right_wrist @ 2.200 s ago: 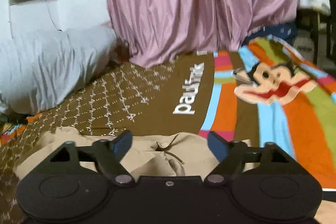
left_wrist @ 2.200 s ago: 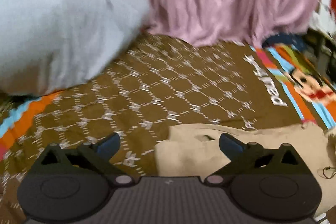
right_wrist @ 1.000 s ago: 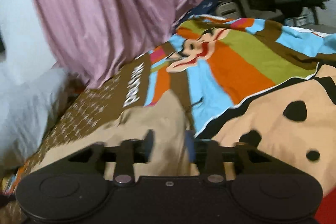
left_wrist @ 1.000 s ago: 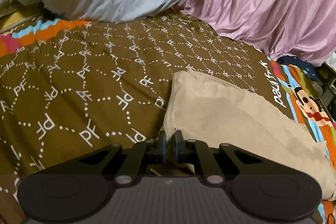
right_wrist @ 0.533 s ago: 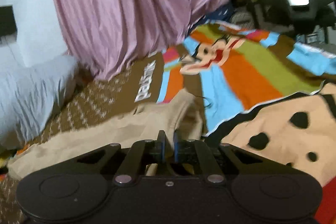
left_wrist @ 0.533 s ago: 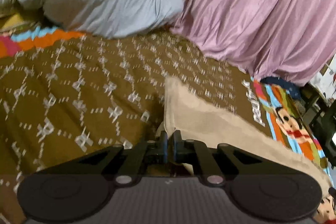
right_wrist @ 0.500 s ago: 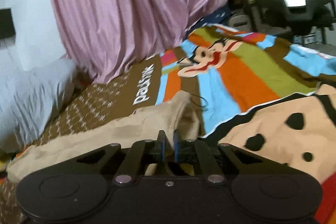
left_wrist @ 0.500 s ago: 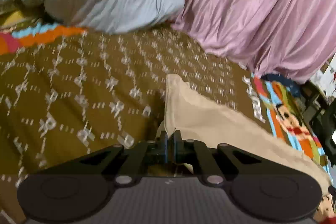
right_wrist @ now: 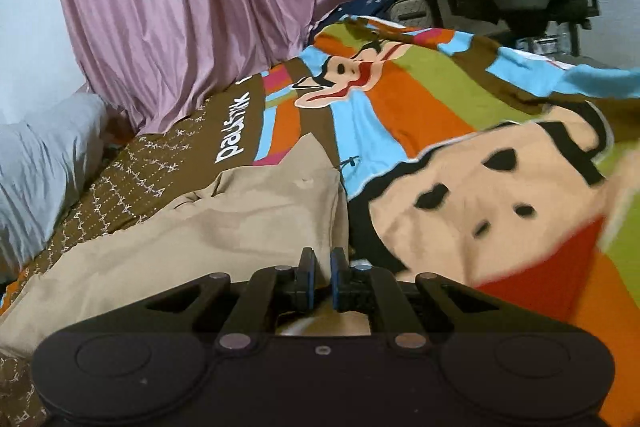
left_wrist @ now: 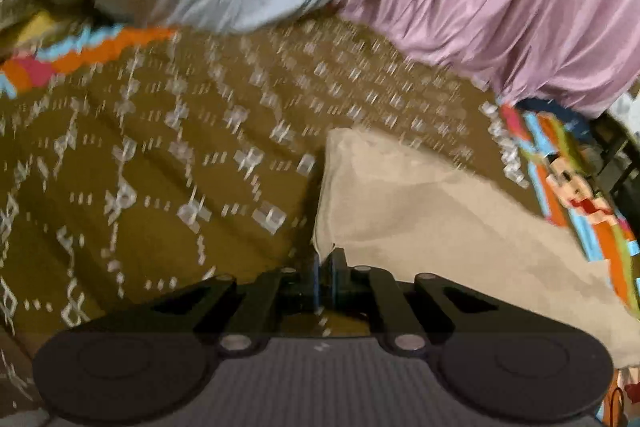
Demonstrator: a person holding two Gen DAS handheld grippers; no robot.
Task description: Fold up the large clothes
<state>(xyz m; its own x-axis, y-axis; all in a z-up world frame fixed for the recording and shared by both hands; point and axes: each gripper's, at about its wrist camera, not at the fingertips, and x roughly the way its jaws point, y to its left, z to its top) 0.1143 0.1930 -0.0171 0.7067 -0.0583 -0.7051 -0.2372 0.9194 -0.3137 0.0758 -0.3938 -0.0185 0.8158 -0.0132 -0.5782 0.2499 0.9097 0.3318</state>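
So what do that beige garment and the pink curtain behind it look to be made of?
The beige garment looks like matte woven cloth, perhaps cotton: dull surface, soft creases. The pink curtain seems a thinner, satiny fabric, possibly polyester: faint sheen along its long vertical folds. Neither fibre can be confirmed by sight.

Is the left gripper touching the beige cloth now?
Touching. In the left wrist view the left gripper has its jaws shut on the near corner of the beige cloth, with the fabric pinched between them.

Both hand-held grippers, left (left_wrist: pixel 325 263) and right (right_wrist: pixel 322 275), from wide open to pinched on beige garment (right_wrist: pixel 200 239).
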